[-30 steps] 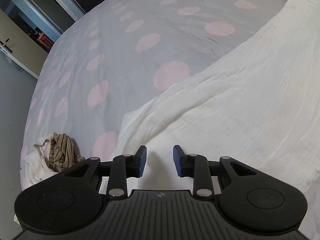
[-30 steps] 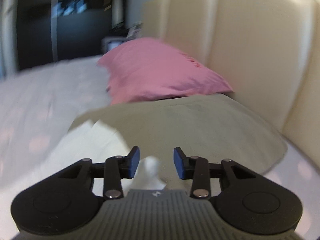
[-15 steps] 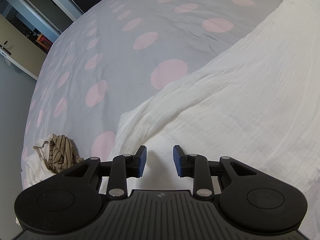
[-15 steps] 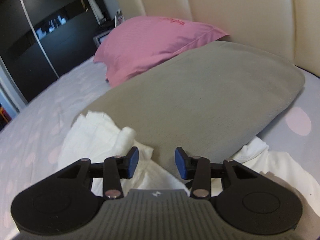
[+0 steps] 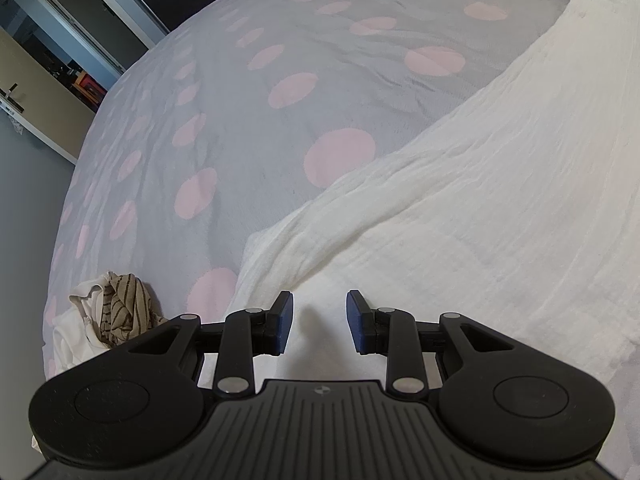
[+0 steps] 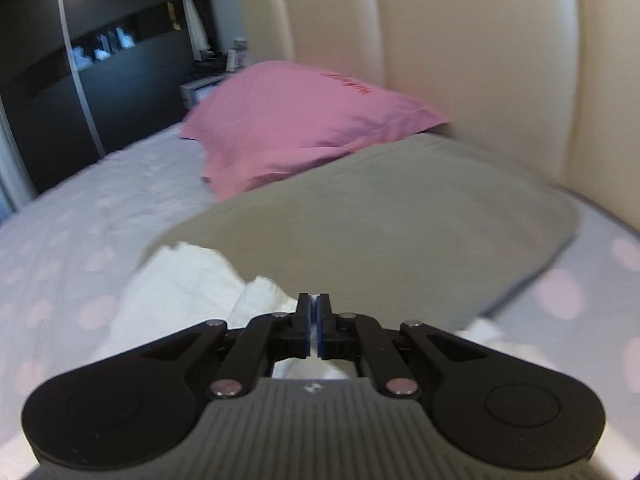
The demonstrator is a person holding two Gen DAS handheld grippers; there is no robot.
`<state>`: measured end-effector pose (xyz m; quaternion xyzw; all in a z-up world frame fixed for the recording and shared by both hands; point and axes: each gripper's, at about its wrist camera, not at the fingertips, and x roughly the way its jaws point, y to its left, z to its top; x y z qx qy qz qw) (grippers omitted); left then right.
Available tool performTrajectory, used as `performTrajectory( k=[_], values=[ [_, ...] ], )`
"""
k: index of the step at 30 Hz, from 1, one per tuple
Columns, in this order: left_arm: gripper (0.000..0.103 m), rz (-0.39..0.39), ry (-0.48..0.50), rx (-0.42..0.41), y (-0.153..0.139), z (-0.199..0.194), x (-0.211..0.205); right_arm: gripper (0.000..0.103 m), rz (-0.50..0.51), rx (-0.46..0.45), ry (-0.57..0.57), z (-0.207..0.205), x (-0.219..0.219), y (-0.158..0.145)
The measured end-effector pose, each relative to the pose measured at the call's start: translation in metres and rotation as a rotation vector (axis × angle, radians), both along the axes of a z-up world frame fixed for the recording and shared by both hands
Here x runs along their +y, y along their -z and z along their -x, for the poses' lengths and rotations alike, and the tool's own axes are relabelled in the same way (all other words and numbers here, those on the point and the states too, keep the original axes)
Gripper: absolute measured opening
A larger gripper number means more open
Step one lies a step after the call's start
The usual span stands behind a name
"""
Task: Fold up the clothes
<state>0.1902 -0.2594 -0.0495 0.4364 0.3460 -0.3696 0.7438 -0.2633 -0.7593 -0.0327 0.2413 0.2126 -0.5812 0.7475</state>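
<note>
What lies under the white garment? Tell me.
The dotted bedspread shows around the white garment and continues beneath it; its far end rests against the grey pillow. Anything else underneath is covered.

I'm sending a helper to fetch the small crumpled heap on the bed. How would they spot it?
Start at the grey bedspread with pink dots. Follow the edge of the big white garment towards the near corner of the bed. There lies the crumpled pile: its brown-striped beige cloth is the only patterned clothing there.

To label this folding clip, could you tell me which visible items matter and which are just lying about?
In play: white garment; left gripper, open above it; right gripper, shut.

Lying about: striped clothes pile; pink pillow; grey pillow; dotted bedspread.
</note>
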Motion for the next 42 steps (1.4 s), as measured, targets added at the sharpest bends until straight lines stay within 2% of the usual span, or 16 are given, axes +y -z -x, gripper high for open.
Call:
performTrajectory(
  k=[4,8,10,11,12,14,15,16,18,21,22,24,27,31,35,42],
  values=[
    [0.027,0.008,0.002,-0.004,-0.003,0.004,-0.001,0.002,-0.041,0.027,0.008,0.014,0.003,0.008],
    [0.027,0.015,0.003,-0.008,-0.006,0.007,-0.002,0.004,-0.126,0.040,-0.011,0.019,-0.002,0.025],
    [0.028,0.018,0.004,-0.010,-0.006,0.009,-0.003,0.012,-0.141,0.024,0.011,0.023,-0.004,0.028],
    [0.033,0.018,0.005,-0.012,-0.006,0.009,-0.004,0.024,-0.143,-0.003,0.031,0.026,-0.005,0.028],
    [0.038,0.017,0.005,-0.014,-0.005,0.010,-0.005,0.042,-0.150,-0.045,0.051,0.031,-0.007,0.027],
    [0.039,0.017,0.006,-0.018,-0.004,0.011,-0.006,0.058,-0.184,-0.155,0.081,0.042,-0.010,0.030],
    [0.039,0.014,0.007,-0.019,-0.003,0.011,-0.007,0.060,-0.213,-0.209,0.086,0.046,-0.012,0.033],
    [0.039,0.011,0.007,-0.018,-0.003,0.011,-0.008,0.060,-0.243,-0.238,0.088,0.047,-0.014,0.038],
    [0.039,0.009,0.004,-0.017,-0.002,0.010,-0.009,0.060,-0.277,-0.225,0.089,0.046,-0.015,0.046],
    [0.039,0.014,-0.007,-0.014,-0.002,0.008,-0.010,0.058,-0.290,-0.254,0.067,0.042,-0.017,0.052],
    [0.039,0.016,-0.012,-0.013,-0.002,0.008,-0.010,0.054,-0.282,-0.251,0.059,0.039,-0.015,0.050],
    [0.039,0.017,-0.037,-0.011,-0.002,0.004,-0.008,0.027,-0.262,-0.237,0.045,0.033,-0.012,0.044],
    [0.039,0.030,-0.087,0.001,-0.005,-0.005,-0.001,0.013,-0.231,-0.215,0.022,0.024,-0.007,0.035],
    [0.039,0.070,-0.159,0.006,-0.018,-0.018,0.015,0.011,-0.190,-0.185,-0.008,0.011,0.000,0.023],
    [0.039,0.117,-0.228,0.011,-0.036,-0.032,0.036,0.010,-0.076,-0.086,-0.076,-0.013,0.023,-0.008],
    [0.039,0.204,-0.276,0.081,-0.053,-0.036,0.066,0.010,-0.022,-0.095,-0.293,-0.083,0.089,-0.060]
  ],
)
